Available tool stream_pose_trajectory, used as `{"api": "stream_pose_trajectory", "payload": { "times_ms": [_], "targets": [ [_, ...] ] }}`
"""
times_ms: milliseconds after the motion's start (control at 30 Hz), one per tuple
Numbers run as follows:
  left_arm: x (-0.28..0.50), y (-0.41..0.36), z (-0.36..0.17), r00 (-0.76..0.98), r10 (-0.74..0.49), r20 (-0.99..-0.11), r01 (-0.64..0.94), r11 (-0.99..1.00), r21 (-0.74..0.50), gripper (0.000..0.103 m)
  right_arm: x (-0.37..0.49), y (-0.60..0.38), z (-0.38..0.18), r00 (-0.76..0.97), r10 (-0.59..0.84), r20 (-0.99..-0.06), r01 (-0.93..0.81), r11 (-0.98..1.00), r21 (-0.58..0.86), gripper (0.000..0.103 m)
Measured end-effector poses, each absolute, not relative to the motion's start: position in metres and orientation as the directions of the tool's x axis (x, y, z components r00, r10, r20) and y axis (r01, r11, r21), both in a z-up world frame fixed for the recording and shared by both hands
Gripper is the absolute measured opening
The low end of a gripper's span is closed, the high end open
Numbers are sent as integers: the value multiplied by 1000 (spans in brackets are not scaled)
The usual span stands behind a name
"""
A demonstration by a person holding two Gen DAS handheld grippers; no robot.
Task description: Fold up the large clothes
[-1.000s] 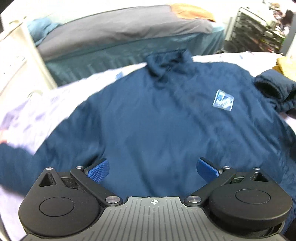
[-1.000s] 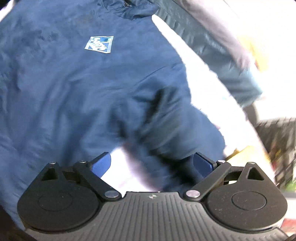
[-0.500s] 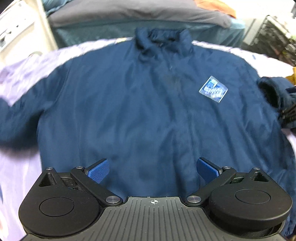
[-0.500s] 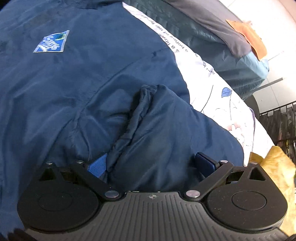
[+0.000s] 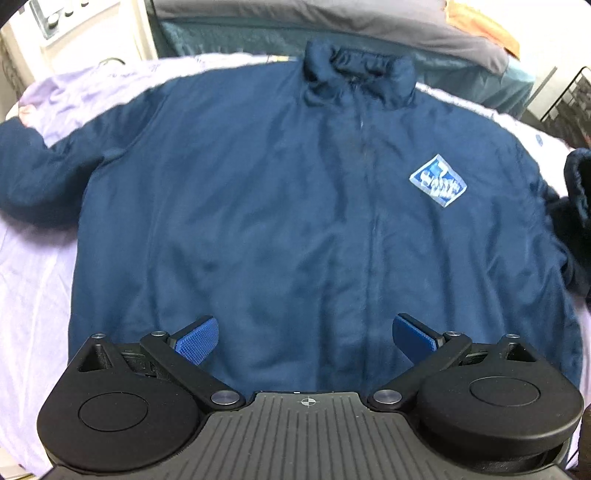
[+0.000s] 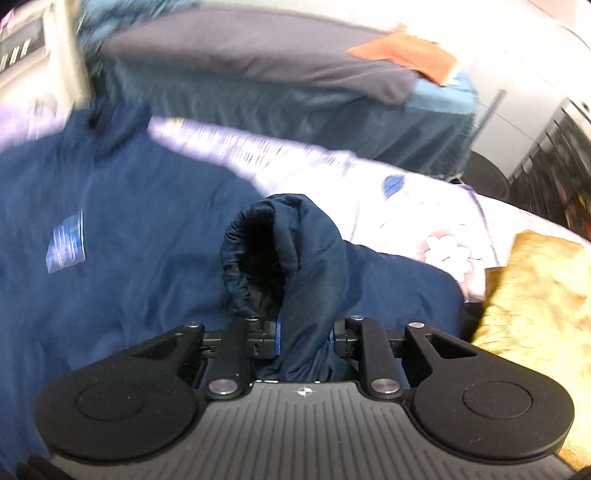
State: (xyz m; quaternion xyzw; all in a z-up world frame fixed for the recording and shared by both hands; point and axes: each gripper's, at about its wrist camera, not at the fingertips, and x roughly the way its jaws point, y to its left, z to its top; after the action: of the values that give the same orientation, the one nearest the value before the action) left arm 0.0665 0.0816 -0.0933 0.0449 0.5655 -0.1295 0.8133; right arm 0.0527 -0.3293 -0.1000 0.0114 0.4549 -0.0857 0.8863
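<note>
A large navy jacket (image 5: 295, 206) lies face up on a pale lilac sheet (image 5: 33, 280), collar at the far side, a blue-and-white chest patch (image 5: 437, 181) at the right. Its one sleeve (image 5: 33, 177) stretches out to the left. My left gripper (image 5: 303, 338) is open and empty above the jacket's lower hem. My right gripper (image 6: 304, 338) is shut on the jacket's other sleeve (image 6: 295, 258) near the cuff, which stands up bunched in front of it. The jacket body (image 6: 110, 240) lies to its left. That sleeve also shows in the left wrist view (image 5: 576, 192).
A bed with a teal skirt (image 5: 258, 37), grey cover and an orange cloth (image 6: 406, 55) runs along the far side. A yellow fluffy item (image 6: 535, 295) lies on the sheet at the right. A wire rack (image 5: 569, 103) stands at the far right, white furniture (image 5: 74, 22) at the far left.
My right gripper has closed on the sleeve near the cuff and lifted it. My left gripper has swung to look squarely at the jacket front and stays open.
</note>
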Motion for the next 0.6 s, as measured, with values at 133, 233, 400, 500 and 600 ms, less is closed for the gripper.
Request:
{"api": "stream_pose_trajectory", "payload": {
  "times_ms": [133,233,400,500,600],
  "targets": [
    [70,85,-90,343,-183,-921,250,963,-99,103,52,-346,-55,631,-149,-762,278,959,43,24],
    [73,91,-90,354,-184,-917,267,959,-89,103,47,-346,-24,687,-111,-718,301,943,141,24],
    [83,118,-91,378,-189,-906,280,956,-83,103,58,-302,10,740,-9,-672,240,937,252,24],
    [90,144,-90,399,-183,-898,240,967,-90,103,81,-253,22,758,105,-644,140,938,316,24],
    [94,170,-89,423,-152,-893,212,975,-66,103,109,-206,22,759,177,-626,75,932,354,24]
  ]
}}
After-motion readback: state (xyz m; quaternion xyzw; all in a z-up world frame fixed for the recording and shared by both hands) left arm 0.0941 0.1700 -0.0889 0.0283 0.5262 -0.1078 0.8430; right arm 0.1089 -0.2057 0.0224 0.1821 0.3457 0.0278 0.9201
